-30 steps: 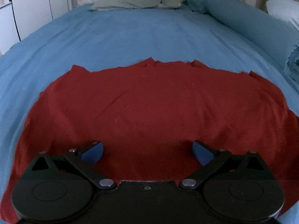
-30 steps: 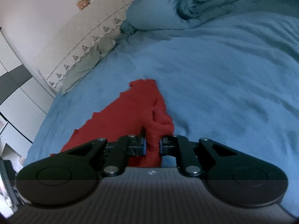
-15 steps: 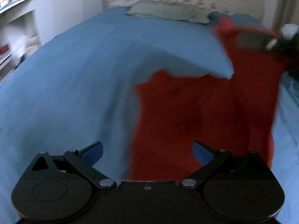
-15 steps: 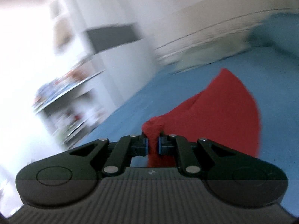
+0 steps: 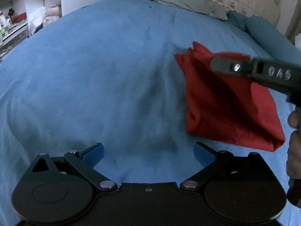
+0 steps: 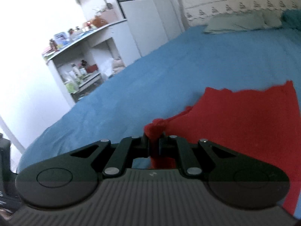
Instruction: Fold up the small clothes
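Observation:
A small red garment (image 5: 225, 101) lies folded over on itself on the blue bedspread (image 5: 105, 71), at the right of the left wrist view. My left gripper (image 5: 148, 153) is open and empty, low over bare bedspread to the left of the garment. My right gripper (image 6: 154, 143) is shut on a bunched edge of the red garment (image 6: 244, 116) and holds it over the rest of the cloth. The right gripper's body also crosses the left wrist view (image 5: 263, 73), above the garment.
A grey-green pillow (image 5: 188, 1) and a blue bolster (image 5: 267, 32) lie at the head of the bed. White shelves with bottles (image 6: 75, 71) and a white cupboard (image 6: 148, 18) stand beyond the bed's left side.
My right gripper has carried the garment's edge across, folding the flat cloth over to the right. My left gripper has swung left, off the garment and over bare bedspread.

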